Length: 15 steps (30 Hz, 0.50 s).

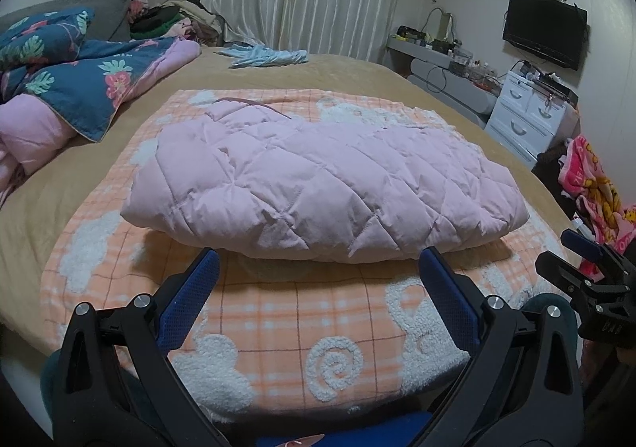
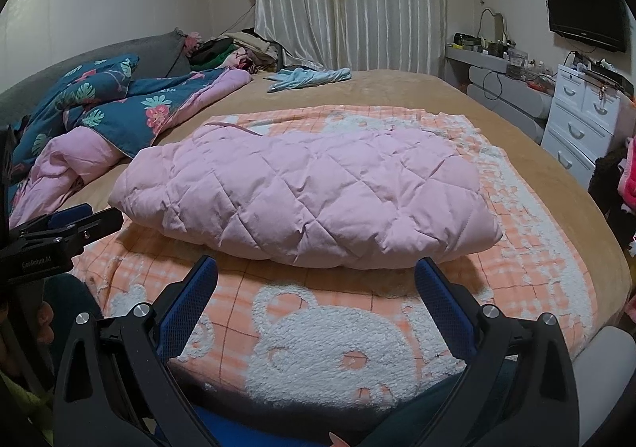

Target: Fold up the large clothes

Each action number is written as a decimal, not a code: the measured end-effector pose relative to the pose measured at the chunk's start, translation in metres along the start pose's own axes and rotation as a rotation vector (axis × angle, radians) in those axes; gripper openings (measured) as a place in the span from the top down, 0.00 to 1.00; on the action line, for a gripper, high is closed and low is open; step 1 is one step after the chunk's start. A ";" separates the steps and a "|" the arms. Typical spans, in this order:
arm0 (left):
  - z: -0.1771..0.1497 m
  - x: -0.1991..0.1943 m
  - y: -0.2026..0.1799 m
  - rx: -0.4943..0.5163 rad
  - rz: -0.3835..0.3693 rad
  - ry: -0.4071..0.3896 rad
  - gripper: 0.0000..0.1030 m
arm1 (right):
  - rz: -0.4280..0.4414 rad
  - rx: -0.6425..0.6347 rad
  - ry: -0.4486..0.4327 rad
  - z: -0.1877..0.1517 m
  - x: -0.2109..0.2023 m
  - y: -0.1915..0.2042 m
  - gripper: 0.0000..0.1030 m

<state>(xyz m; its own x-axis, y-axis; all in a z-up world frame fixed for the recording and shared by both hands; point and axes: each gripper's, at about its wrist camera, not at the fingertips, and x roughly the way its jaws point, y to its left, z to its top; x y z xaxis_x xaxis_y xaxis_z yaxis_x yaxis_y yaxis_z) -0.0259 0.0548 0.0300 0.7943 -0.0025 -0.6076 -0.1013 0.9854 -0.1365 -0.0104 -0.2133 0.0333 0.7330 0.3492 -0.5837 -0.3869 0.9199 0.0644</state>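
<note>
A pink quilted jacket point(image 1: 318, 176) point(image 2: 306, 192) lies folded into a puffy bundle on an orange checked blanket point(image 1: 302, 311) point(image 2: 318, 327) with white bear patterns, spread on the bed. My left gripper point(image 1: 318, 260) stands open just short of the bundle's near edge, nothing between its blue pads. In the right wrist view my right gripper point(image 2: 318, 268) is open the same way, close to the near edge and empty. Each gripper also shows at the side of the other's view: the right gripper point(image 1: 588, 268) and the left gripper point(image 2: 67, 224).
A blue floral duvet point(image 1: 67, 81) with pink lining is heaped on the bed's left. Light blue clothing point(image 1: 266, 55) lies at the far end by the curtain. White drawers point(image 1: 528, 117), a cluttered shelf and a wall TV point(image 1: 544, 29) stand right. A pink patterned cloth point(image 1: 596, 188) hangs beside the bed.
</note>
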 end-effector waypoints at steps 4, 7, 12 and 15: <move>0.000 -0.001 -0.001 -0.001 0.001 0.001 0.09 | 0.000 -0.001 0.000 0.000 0.000 0.000 0.04; -0.001 -0.001 0.000 -0.001 0.001 0.002 0.09 | 0.001 -0.001 -0.001 0.000 -0.001 0.000 0.04; 0.000 -0.001 0.000 -0.001 0.004 0.003 0.09 | 0.001 -0.001 -0.002 0.000 -0.001 0.000 0.04; 0.000 -0.001 0.000 -0.002 0.002 0.003 0.09 | 0.001 -0.001 -0.002 0.000 -0.001 0.000 0.04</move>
<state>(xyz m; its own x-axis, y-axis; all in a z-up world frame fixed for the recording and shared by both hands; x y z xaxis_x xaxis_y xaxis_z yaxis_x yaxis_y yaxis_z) -0.0272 0.0546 0.0307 0.7925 -0.0009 -0.6099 -0.1041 0.9851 -0.1367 -0.0107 -0.2138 0.0341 0.7338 0.3510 -0.5816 -0.3887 0.9191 0.0642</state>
